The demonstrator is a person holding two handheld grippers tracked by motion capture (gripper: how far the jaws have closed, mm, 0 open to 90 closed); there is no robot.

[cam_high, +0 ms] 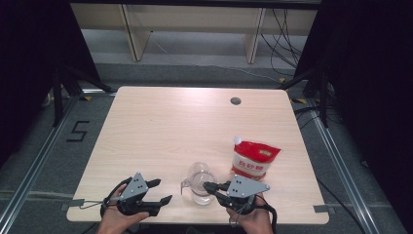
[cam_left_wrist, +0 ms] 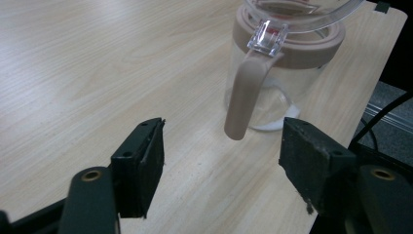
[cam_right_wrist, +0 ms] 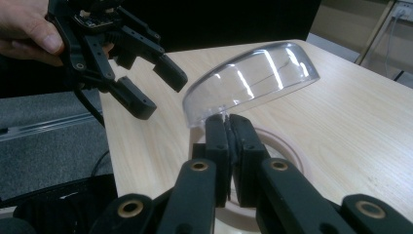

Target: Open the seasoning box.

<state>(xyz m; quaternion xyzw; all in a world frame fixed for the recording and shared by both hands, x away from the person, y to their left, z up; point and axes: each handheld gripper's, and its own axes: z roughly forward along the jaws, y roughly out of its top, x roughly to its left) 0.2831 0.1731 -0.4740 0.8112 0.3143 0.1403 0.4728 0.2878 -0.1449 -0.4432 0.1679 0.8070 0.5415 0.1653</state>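
Observation:
A clear jug (cam_high: pixel 200 183) with a beige rim and beige handle (cam_left_wrist: pixel 243 95) stands near the table's front edge, a little white powder at its bottom. Its clear domed lid (cam_right_wrist: pixel 253 83) is tilted up. My right gripper (cam_right_wrist: pixel 229 122) is shut on the lid's near edge, above the beige rim (cam_right_wrist: pixel 287 151); in the high view this gripper (cam_high: pixel 208 186) reaches in from the jug's right. My left gripper (cam_left_wrist: pixel 221 146) stands open just short of the handle, with nothing between its pads; it sits left of the jug (cam_high: pixel 163 191). It also hangs open at the upper left (cam_right_wrist: pixel 156 85).
A red and white pouch with a white spout (cam_high: pixel 254 158) lies right of the jug and behind it. The table (cam_high: pixel 160 122) has a round cable hole (cam_high: pixel 235 101) near its far edge. The table's front edge is close under both hands.

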